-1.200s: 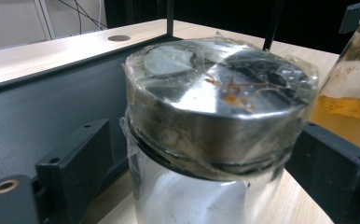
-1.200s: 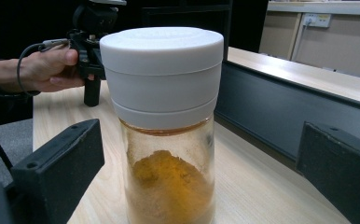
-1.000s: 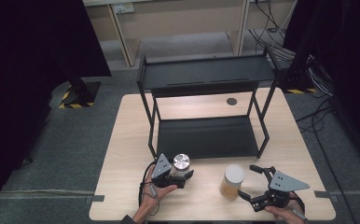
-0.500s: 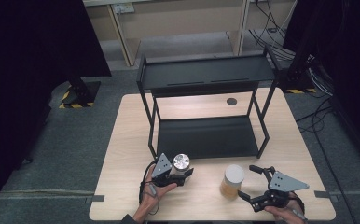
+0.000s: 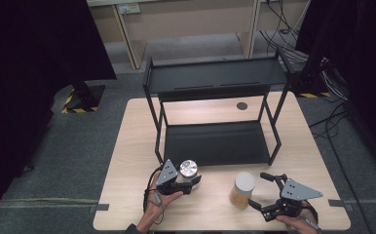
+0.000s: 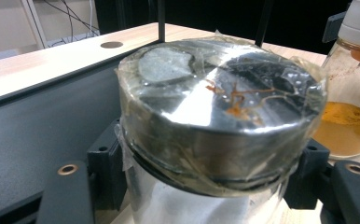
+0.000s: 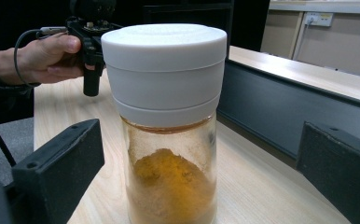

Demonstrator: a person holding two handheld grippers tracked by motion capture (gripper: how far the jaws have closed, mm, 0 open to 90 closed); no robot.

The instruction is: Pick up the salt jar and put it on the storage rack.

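Observation:
A glass jar with a silver metal lid (image 5: pixel 188 168) stands at the table's front left, just before the rack. My left gripper (image 5: pixel 190 181) is shut on it; in the left gripper view the lid (image 6: pixel 220 102) looms close, film-wrapped, with black pads pressed to both sides of the jar. A white-capped jar of orange powder (image 5: pixel 243 189) stands at the front right. My right gripper (image 5: pixel 257 191) is open, one jaw on each side of that jar (image 7: pixel 169 140), with a gap on both sides.
A black two-shelf metal rack (image 5: pixel 215 78) stands across the middle of the wooden table (image 5: pixel 137 126), its lower shelf (image 5: pixel 215 144) bare. A small dark round hole (image 5: pixel 242 106) sits in the tabletop behind the rack. Cables trail on the floor at the far right.

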